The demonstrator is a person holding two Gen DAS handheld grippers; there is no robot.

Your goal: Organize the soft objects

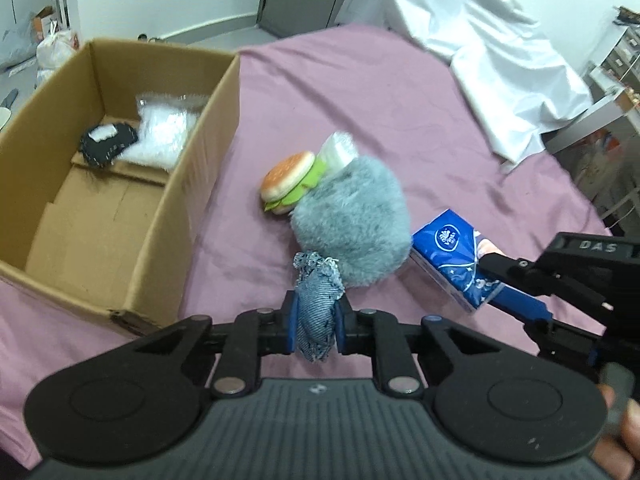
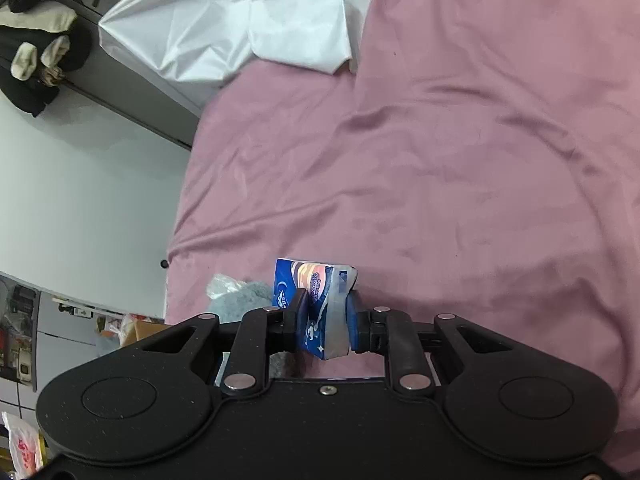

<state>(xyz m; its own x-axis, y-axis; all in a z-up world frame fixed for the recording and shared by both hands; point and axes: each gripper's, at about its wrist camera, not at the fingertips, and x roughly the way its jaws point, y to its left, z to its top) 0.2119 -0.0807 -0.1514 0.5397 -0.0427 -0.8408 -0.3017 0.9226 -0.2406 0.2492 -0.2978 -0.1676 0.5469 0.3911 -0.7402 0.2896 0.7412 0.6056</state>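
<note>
Left gripper (image 1: pixel 316 322) is pinched on a denim pouch (image 1: pixel 316 312), blue pads pressed into its sides, frayed top sticking out past the fingertips; pouch is lifted off the sheet (image 1: pixel 400 112). Right gripper (image 2: pixel 326 322) is clamped on a blue tissue pack (image 2: pixel 320 308), pads on both faces, pack squeezed slightly at the grip. In the left view the same pack (image 1: pixel 452 256) sits held at its right end, just right of the grey fluffy ball (image 1: pixel 352 224) and clear of the sheet or only brushing it; cannot tell which. Landmark: grey ball, on the pink sheet. Burger toy (image 1: pixel 290 182) touches the ball on its upper left. Clear plastic bag (image 1: pixel 338 150) lies behind the ball, against the burger's green edge. Denim pouch is just below the ball, top fringe touching or nearly touching its fur. Cardboard box (image 1: pixel 192 152) stands open well left of the ball; inside, at the far end, a black pad (image 1: pixel 106 144) and a white fluffy bag (image 1: pixel 164 136) lie side by side, touching. White cloth (image 1: pixel 480 40) is draped far behind the ball, to the right.
</note>
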